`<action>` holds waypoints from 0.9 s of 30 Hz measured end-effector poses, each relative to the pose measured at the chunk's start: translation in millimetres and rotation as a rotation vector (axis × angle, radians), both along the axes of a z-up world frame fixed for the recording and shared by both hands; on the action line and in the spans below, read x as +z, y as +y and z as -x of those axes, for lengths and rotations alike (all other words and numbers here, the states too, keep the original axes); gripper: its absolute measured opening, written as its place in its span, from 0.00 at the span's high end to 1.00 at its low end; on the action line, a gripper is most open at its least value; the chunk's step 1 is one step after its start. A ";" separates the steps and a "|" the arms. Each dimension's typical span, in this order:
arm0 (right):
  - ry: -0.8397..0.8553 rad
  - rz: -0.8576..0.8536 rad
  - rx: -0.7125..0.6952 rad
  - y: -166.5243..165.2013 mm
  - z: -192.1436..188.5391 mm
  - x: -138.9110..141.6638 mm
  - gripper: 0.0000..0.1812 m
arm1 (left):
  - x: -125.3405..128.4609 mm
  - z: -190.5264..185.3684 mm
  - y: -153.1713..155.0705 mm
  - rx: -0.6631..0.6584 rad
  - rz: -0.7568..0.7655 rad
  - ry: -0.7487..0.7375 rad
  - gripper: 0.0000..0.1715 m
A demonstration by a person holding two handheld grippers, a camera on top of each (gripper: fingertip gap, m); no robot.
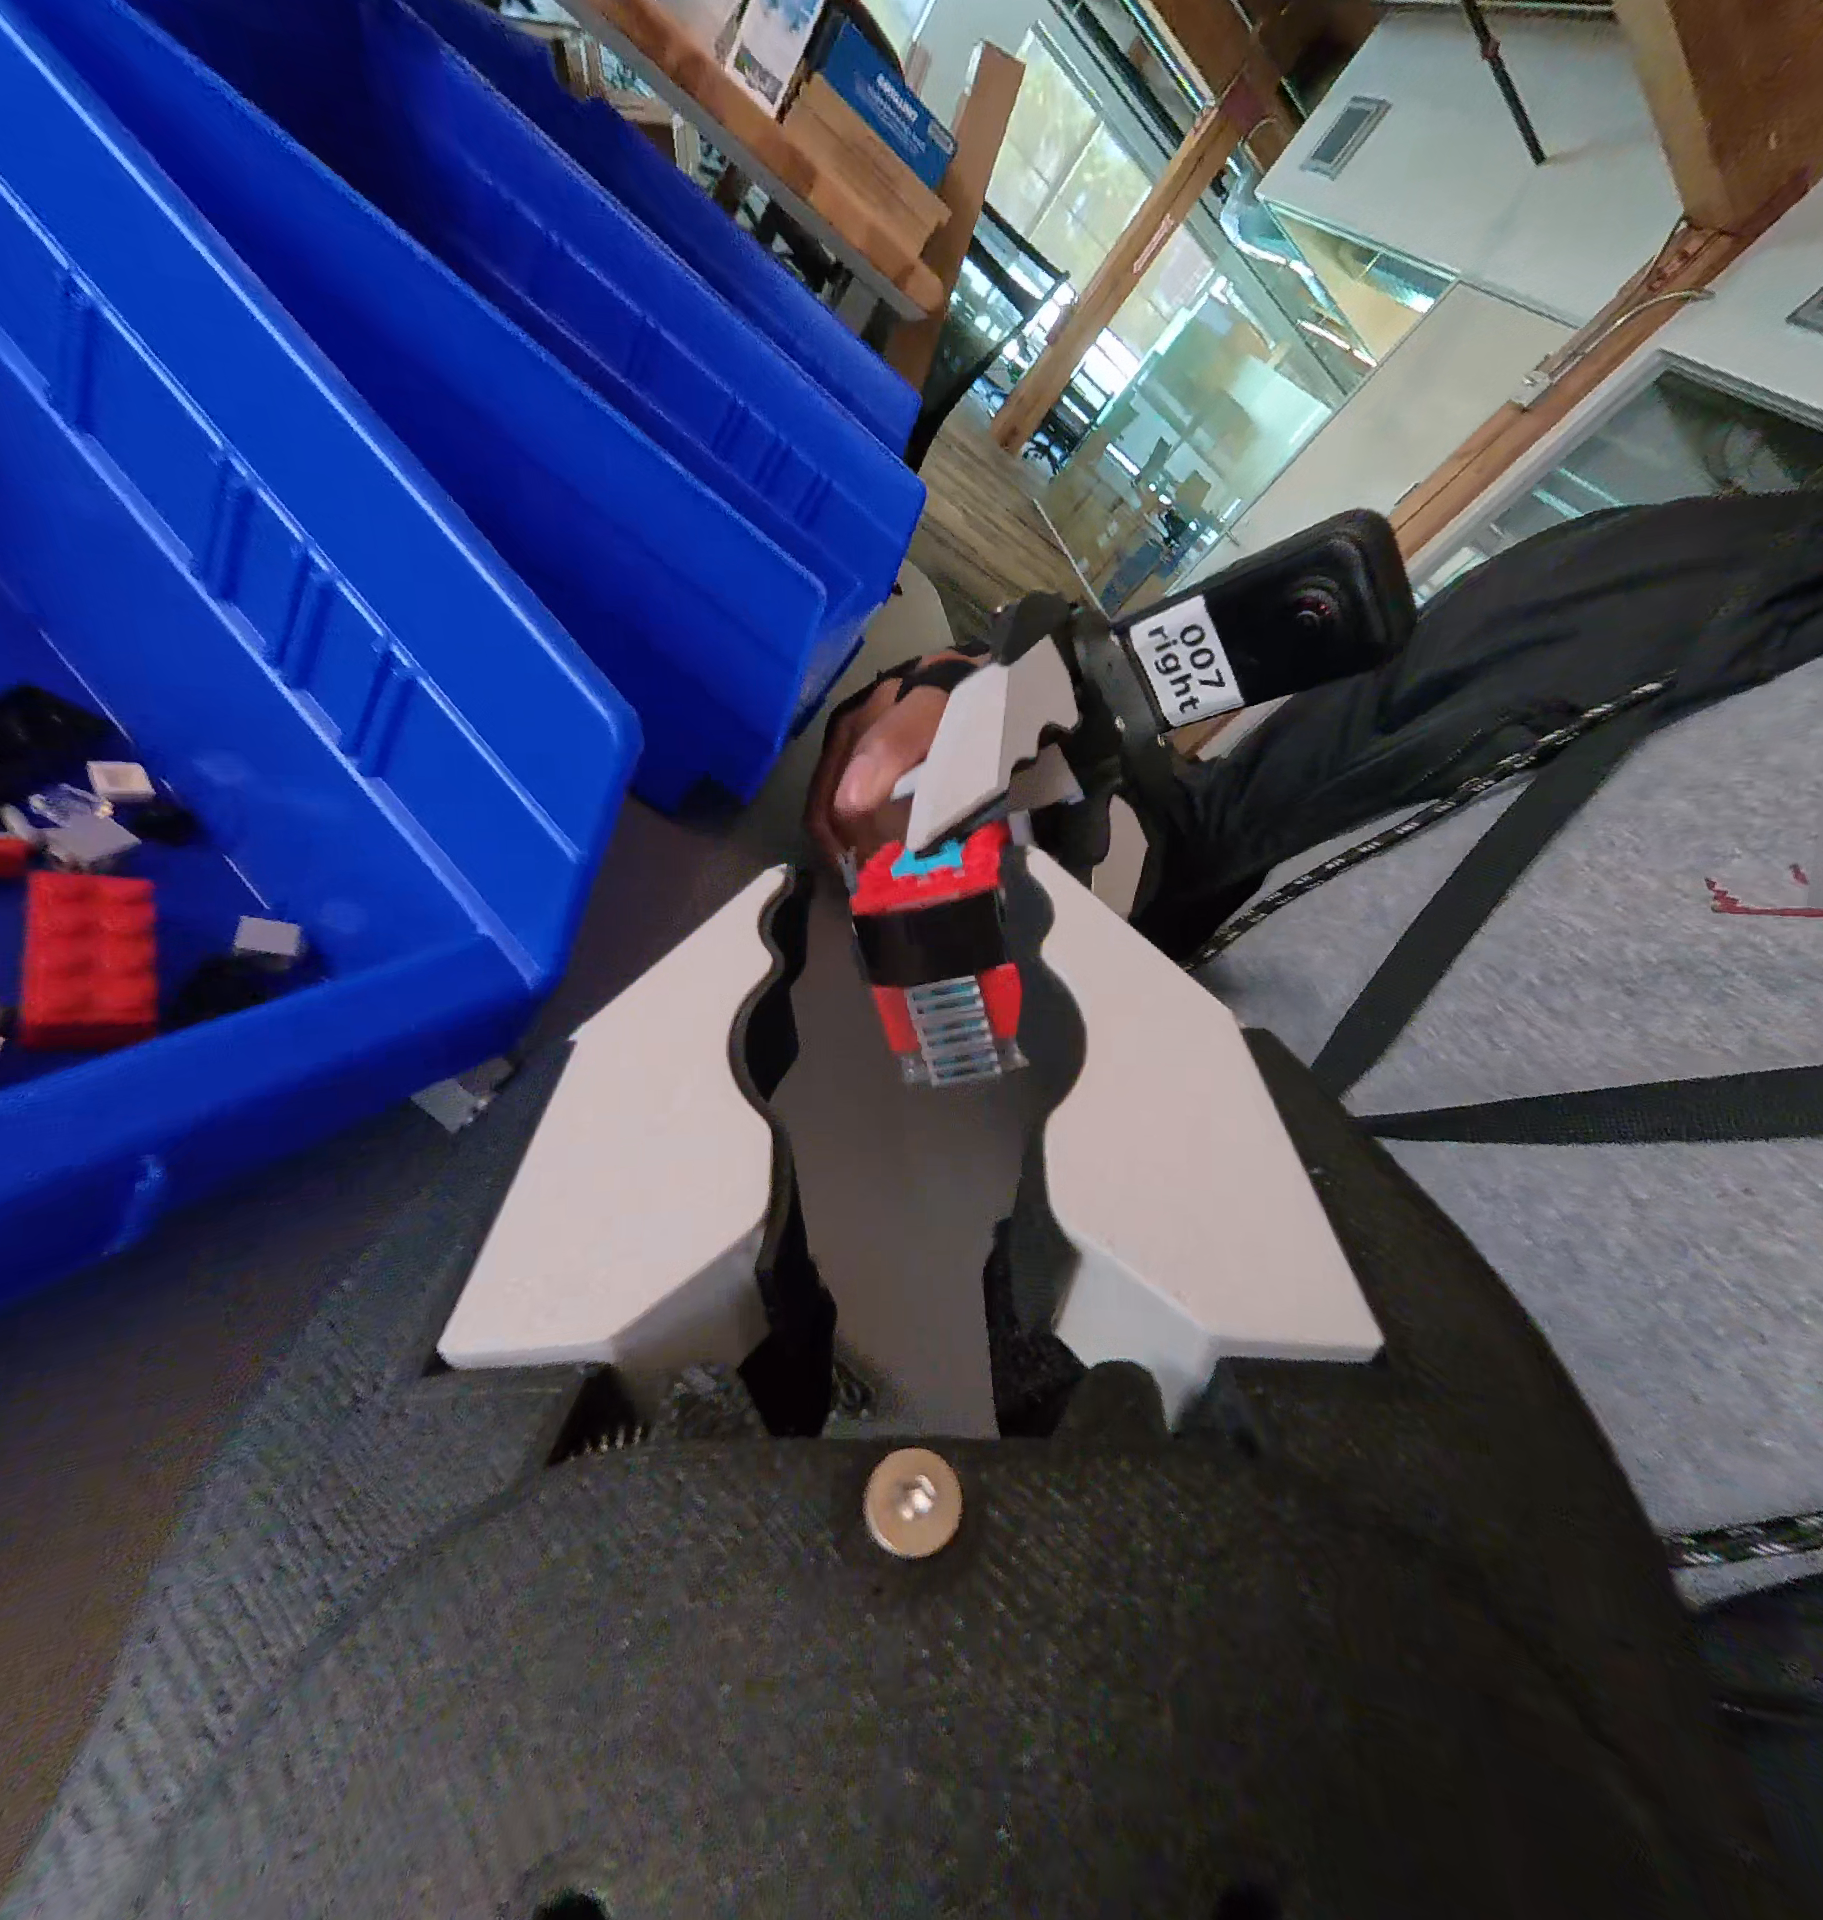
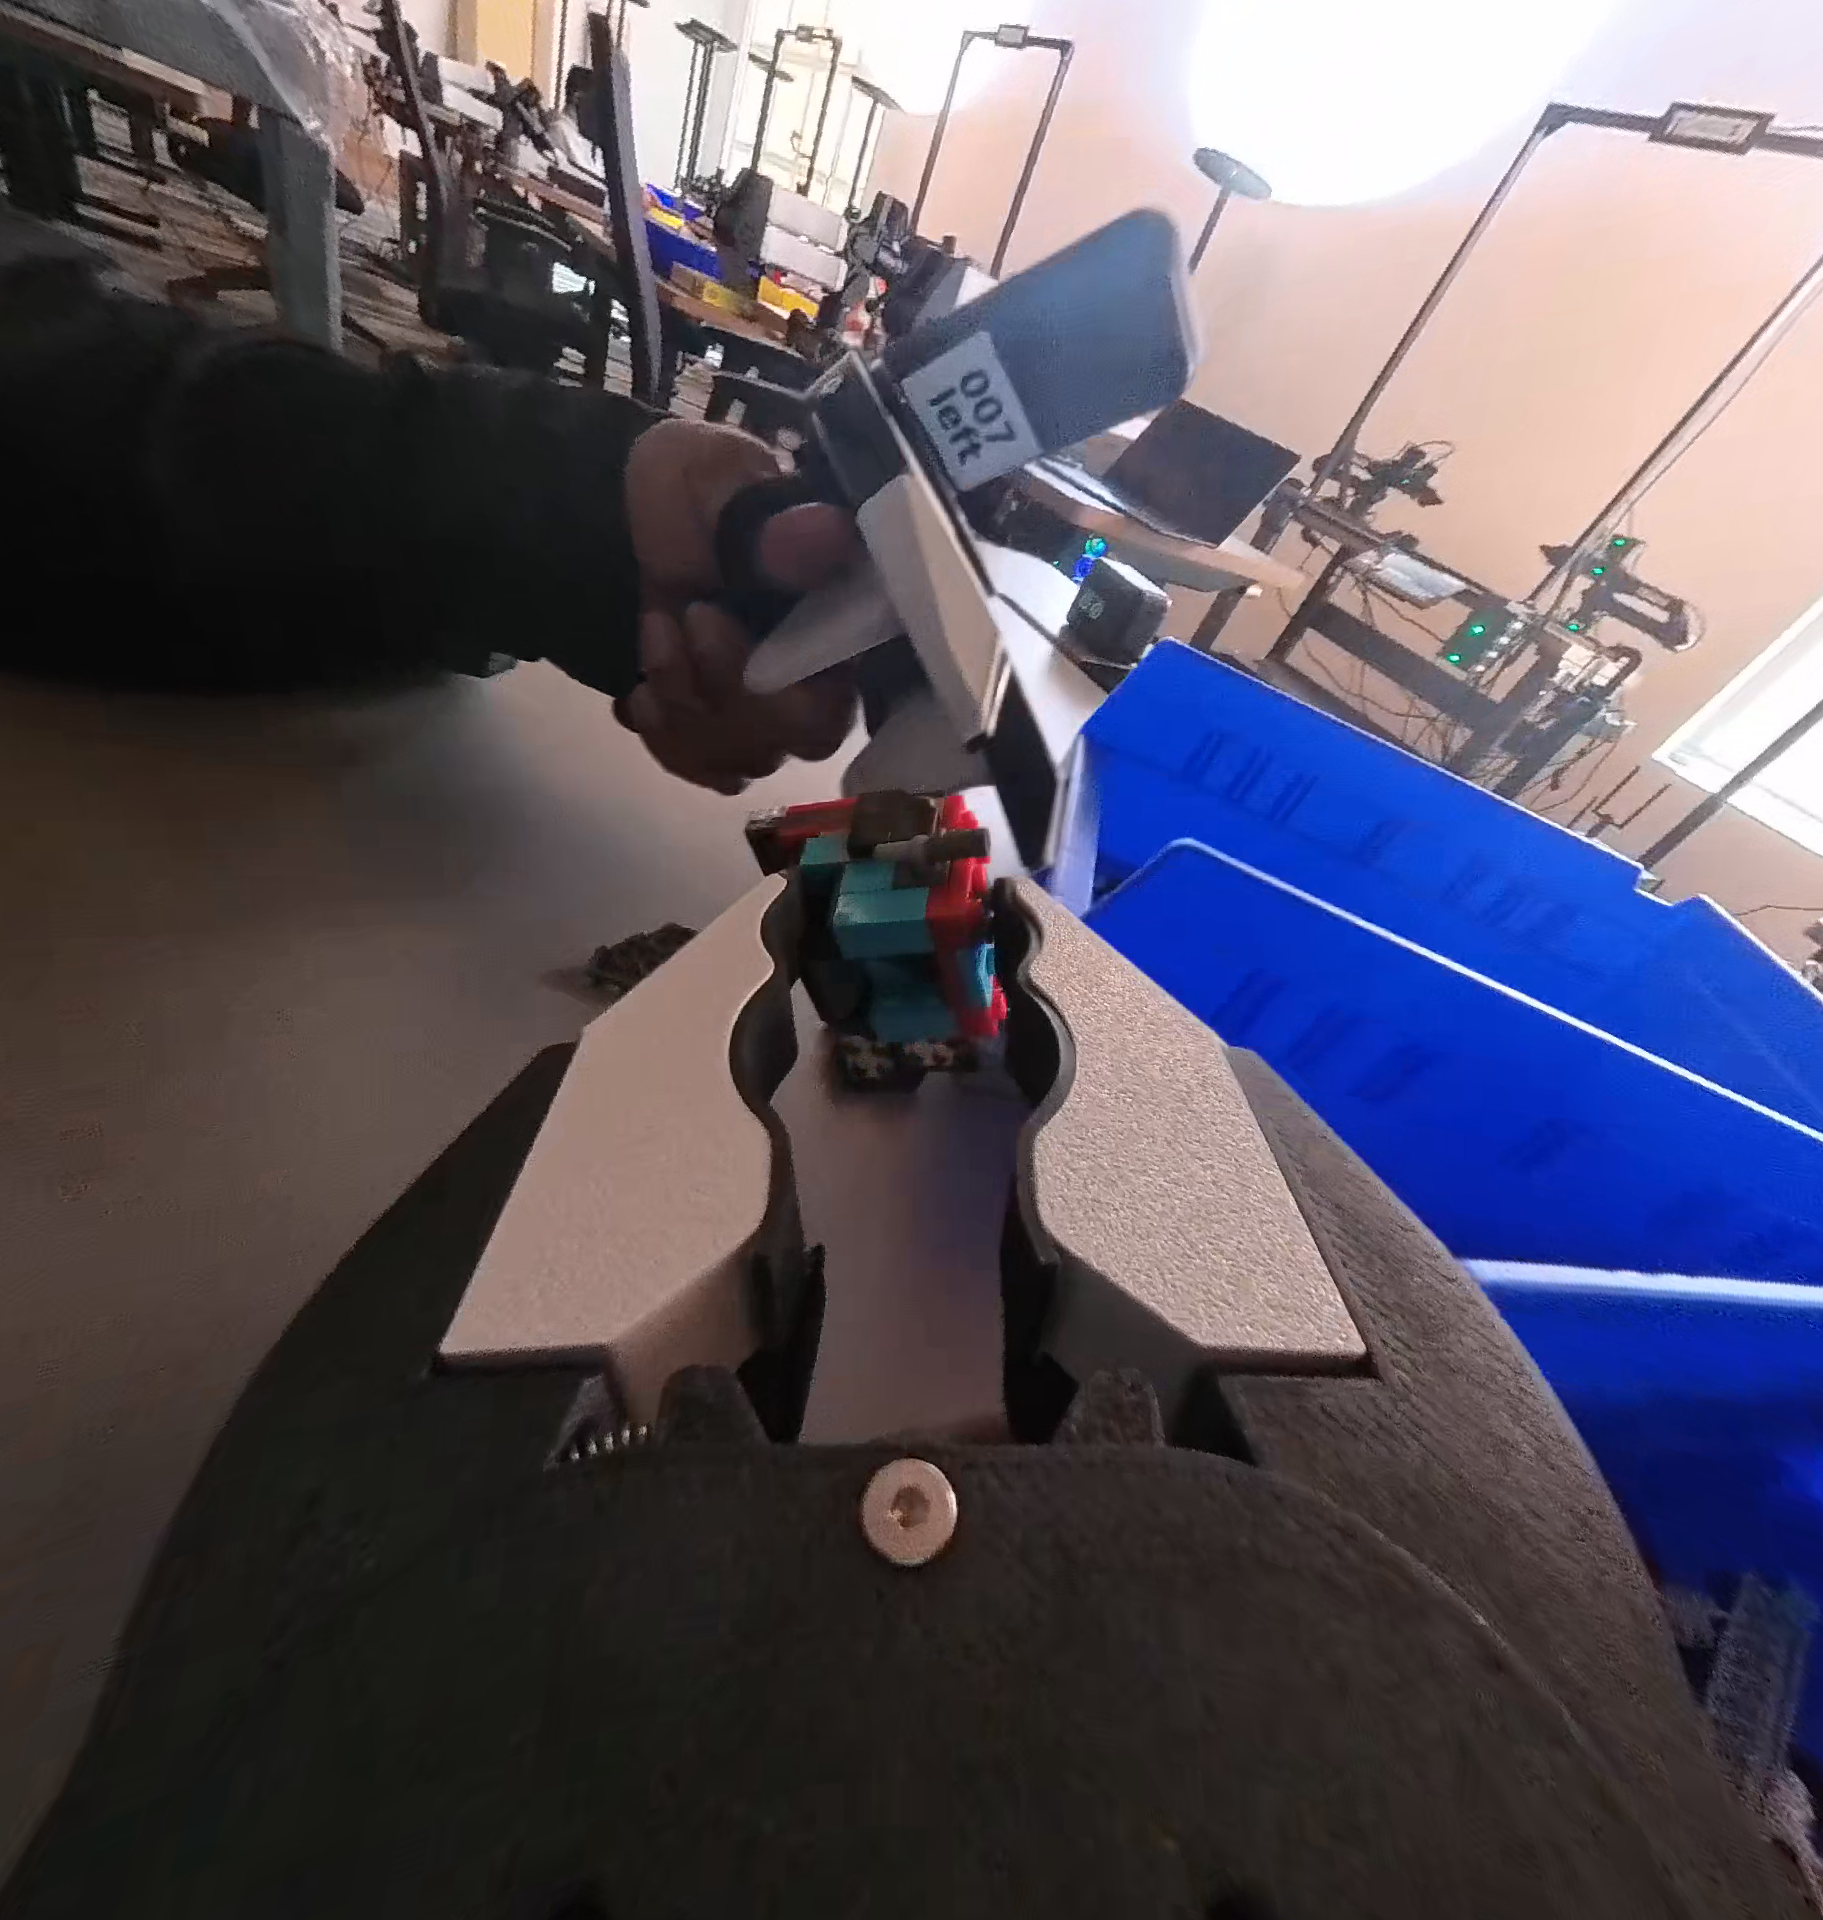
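Observation:
A small toy truck of red, black and teal bricks [image 1: 938, 956] hangs in the air between the tips of my left gripper [image 1: 907, 878]. The left jaws stand apart, with a gap on the truck's left side. My right gripper [image 2: 891, 894] is shut on the truck [image 2: 896, 935], its tips pressing both sides. In the left wrist view it [image 1: 964, 826] grips the truck's far end from beyond. In the right wrist view, the left gripper's fingers [image 2: 948, 623] come down over the truck from above, held by a hand [image 2: 720, 623] in a dark sleeve.
Several blue bins [image 1: 387, 540] stand side by side at the left. The nearest one [image 1: 533, 935] holds loose red, black and white bricks [image 1: 86, 956]. The bins also show in the right wrist view [image 2: 1406, 1039]. A small dark piece [image 2: 632, 961] lies on the grey table. Black straps [image 1: 1509, 1122] cross the surface. The grippers are tip to tip, or close to it.

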State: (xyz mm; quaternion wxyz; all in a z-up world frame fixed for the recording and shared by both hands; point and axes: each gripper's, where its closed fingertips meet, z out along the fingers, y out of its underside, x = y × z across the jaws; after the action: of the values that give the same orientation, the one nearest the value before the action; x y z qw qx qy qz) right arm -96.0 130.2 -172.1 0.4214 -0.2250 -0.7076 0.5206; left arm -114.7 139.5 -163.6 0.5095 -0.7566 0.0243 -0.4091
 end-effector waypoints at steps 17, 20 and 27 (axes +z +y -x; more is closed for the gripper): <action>0.082 -0.045 -0.051 4.3 3.0 6.0 0.79 | -14.5 -31.0 5.7 -0.104 0.076 -0.156 0.73; 0.072 -0.043 -0.053 5.1 4.3 4.3 0.79 | -15.1 -30.9 6.2 -0.106 0.084 -0.168 0.74; 0.032 -0.028 -0.099 11.4 11.9 0.0 0.79 | -19.5 -16.5 8.2 -0.046 0.116 -0.170 0.74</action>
State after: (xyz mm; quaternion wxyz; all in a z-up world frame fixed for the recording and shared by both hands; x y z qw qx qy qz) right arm -108.0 141.6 -172.1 0.4610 -0.2456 -0.6959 0.4928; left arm -98.2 147.7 -183.0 0.4555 -0.7465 -0.0254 -0.4843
